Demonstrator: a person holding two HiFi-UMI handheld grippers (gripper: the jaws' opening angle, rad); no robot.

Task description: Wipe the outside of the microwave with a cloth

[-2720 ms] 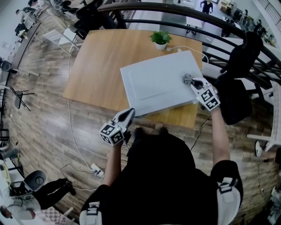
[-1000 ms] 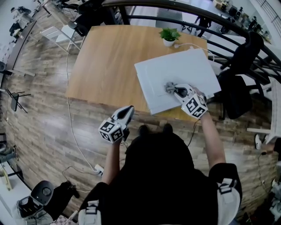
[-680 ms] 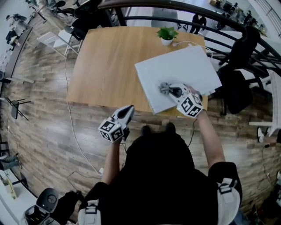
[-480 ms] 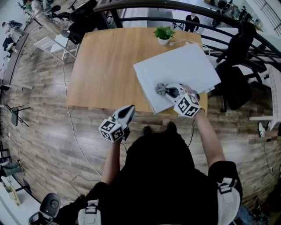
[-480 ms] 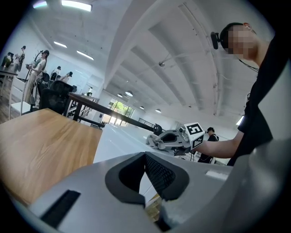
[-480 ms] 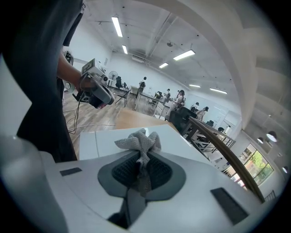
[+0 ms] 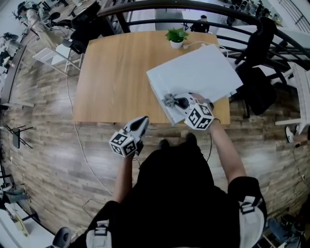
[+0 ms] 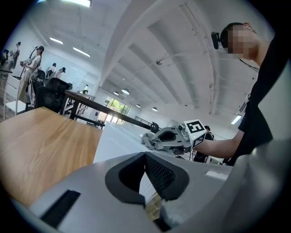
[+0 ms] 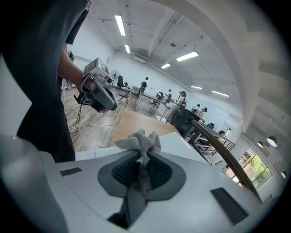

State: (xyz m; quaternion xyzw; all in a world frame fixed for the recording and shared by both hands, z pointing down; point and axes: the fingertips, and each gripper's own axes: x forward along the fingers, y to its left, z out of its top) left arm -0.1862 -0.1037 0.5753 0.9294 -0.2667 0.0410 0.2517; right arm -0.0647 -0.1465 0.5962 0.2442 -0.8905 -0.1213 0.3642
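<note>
Cloth (image 7: 168, 100) is clamped between the jaws of the right gripper (image 7: 176, 101). A grey crumpled bunch of it sticks out past the tips, and a strip is pinched between the ribbed pads. It is pressed to the top panel of the white microwave (image 7: 203, 72), near that panel's near-left corner. The microwave stands on the wooden table (image 7: 116, 72), turned at an angle and close to the table's near edge.

The top is judged to be the face in hand. It is best wiped in overlapping strokes, with the bunch kept flat on the panel so that fabric rather than the jaw tips meets the paint. Pressure should be kept light, since a hard push could slide the oven towards the table edge. The side walls and the door are judged not yet done.

The left gripper (image 7: 140, 123) is held off the table, over the plank floor, with its jaws brought together and nothing between them. It could be used to steady the casing.

A small potted plant (image 7: 175, 36) and a white cable (image 7: 206, 43) lie just behind the microwave and could be snagged on a far stroke. A black office chair (image 7: 256, 63) stands beside the table's right end, before a dark curved railing (image 7: 145, 6).
</note>
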